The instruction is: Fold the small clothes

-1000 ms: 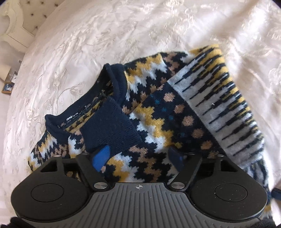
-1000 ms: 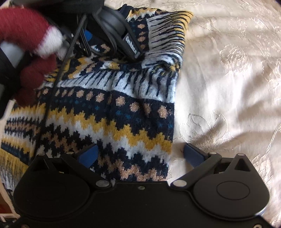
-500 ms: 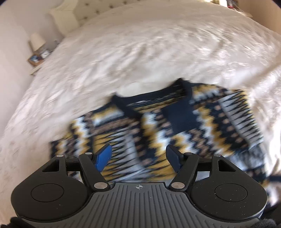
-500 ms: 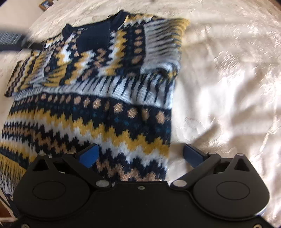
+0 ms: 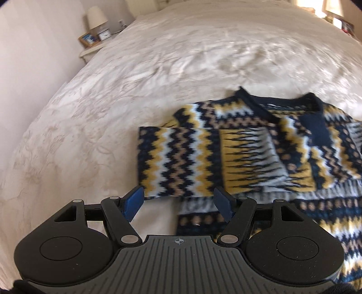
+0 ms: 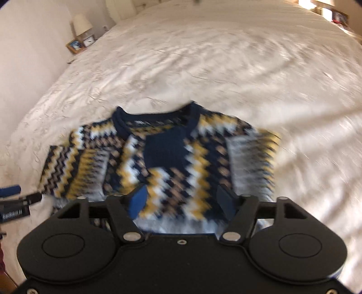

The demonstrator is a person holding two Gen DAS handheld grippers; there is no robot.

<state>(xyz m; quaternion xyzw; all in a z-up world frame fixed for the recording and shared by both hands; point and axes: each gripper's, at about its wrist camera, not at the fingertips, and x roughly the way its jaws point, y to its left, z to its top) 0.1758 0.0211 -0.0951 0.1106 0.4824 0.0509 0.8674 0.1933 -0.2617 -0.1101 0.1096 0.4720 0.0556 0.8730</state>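
A knitted sweater with navy, yellow, white and tan zigzags lies flat on the bed, collar away from me. Both sleeves are folded in over the chest, and a navy cuff rests below the collar. My left gripper hovers open above the sweater's left edge, with nothing between its blue pads. My right gripper hangs above the middle of the sweater. Its jaws are closing and hold nothing. The left gripper's tip shows at the far left of the right wrist view.
A cream embroidered bedspread covers the whole bed. A nightstand with a lamp and small picture frames stands by the wall at the far left. More items sit at the far right corner.
Both grippers have lifted and pulled back from the sweater. The left one swung left, off the folded sleeve and cuff. The right gripper's jaws have narrowed.
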